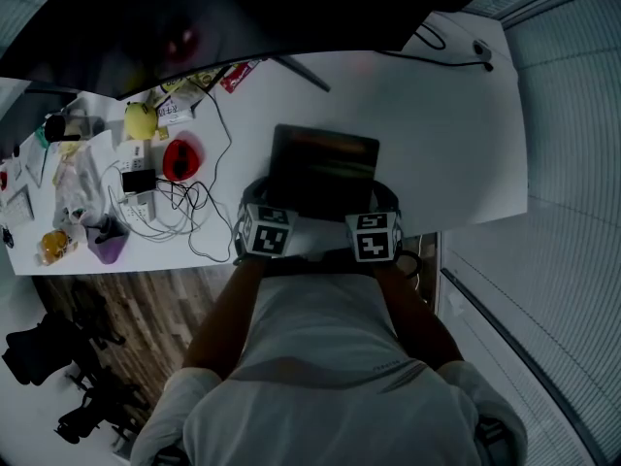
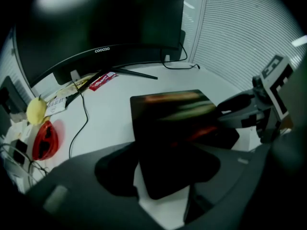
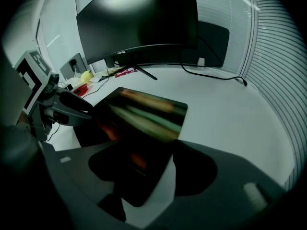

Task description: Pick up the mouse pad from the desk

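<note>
**Item: mouse pad [image 1: 325,168]. Status: not yet lifted.**

- Location: flat on the white table [image 1: 437,124], directly ahead of both tools. Its near edge reaches back between their jaws, and the far edge points to the monitor [image 2: 96,23] beyond.
- Left tool [image 1: 260,197]: jaws wide apart. In the left gripper view [image 2: 160,176] the pad's near left corner lies in the gap, and neither jaw is seen pressing on it.
- Right tool [image 1: 383,200]: jaws likewise wide. In the right gripper view [image 3: 156,176] the near right corner sits between them, also ungripped.
- Neighbours: a cable [image 2: 79,123] and a red item [image 2: 43,140] lie off to the left of the left tool, well apart from the pad.

**Hazards, as judged:**

1. Missed pinch. The pad looks thin and lies flush, with no lip visible. Jaws closing across a corner may only buckle or crease it rather than get under it.
2. Sliding. A jaw tip pushing the edge forward could shove the pad away from both tools, toward the monitor stand.
3. Scraping. The tools point steeply down, so the tips could drag or jam against the table.
4. Uneven lift. If one tool catches and the other does not, the pad would probably hang from one corner, fold and slip free.
5. Poor light. The frames are dim, so edge contact is hard to confirm.
</note>
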Motion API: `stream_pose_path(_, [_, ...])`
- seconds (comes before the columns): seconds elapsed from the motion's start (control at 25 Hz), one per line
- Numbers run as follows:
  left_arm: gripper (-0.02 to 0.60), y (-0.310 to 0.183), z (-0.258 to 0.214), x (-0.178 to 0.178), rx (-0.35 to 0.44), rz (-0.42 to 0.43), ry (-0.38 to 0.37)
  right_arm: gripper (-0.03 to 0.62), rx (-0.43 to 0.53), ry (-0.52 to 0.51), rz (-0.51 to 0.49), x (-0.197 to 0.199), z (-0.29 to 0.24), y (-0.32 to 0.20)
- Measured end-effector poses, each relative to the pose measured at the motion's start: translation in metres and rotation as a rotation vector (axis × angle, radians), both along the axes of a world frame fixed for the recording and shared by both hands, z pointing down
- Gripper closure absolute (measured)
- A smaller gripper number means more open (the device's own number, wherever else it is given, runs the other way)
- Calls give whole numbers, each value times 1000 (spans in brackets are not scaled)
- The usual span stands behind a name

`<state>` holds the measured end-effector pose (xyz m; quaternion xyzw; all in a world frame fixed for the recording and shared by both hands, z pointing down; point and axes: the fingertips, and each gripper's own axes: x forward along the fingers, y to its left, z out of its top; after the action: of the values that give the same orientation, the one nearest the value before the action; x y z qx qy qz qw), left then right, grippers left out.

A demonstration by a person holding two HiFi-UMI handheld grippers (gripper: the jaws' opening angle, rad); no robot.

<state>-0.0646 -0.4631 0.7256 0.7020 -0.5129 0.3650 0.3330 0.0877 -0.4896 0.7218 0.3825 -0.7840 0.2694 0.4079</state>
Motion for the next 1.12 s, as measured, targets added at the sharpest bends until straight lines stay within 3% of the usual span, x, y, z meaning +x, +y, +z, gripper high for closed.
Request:
stream_pose_path(0.16, [357, 5, 3, 2, -38, -29, 17, 320, -6, 6, 12, -2, -2, 2])
stream_pose_path(0.24, [380, 11, 2, 4, -66, -49, 16, 394, -2, 6, -1, -10, -4, 8])
stream_pose_path(0.32, [417, 11, 1, 7, -61, -55, 27, 512, 23, 30, -30, -21, -6, 16])
stream_pose_path(0.48, [495, 11, -9, 17, -25, -35, 71, 548, 40, 20, -57, -25, -8, 20])
stream_pose_path(0.76, [499, 7, -68, 18, 109, -25, 247, 548, 74, -124, -8, -28, -60, 18])
stream_pose_path(1.12, [500, -4, -197, 7, 410, 47, 297, 549, 359, -220, 22, -34, -189, 2])
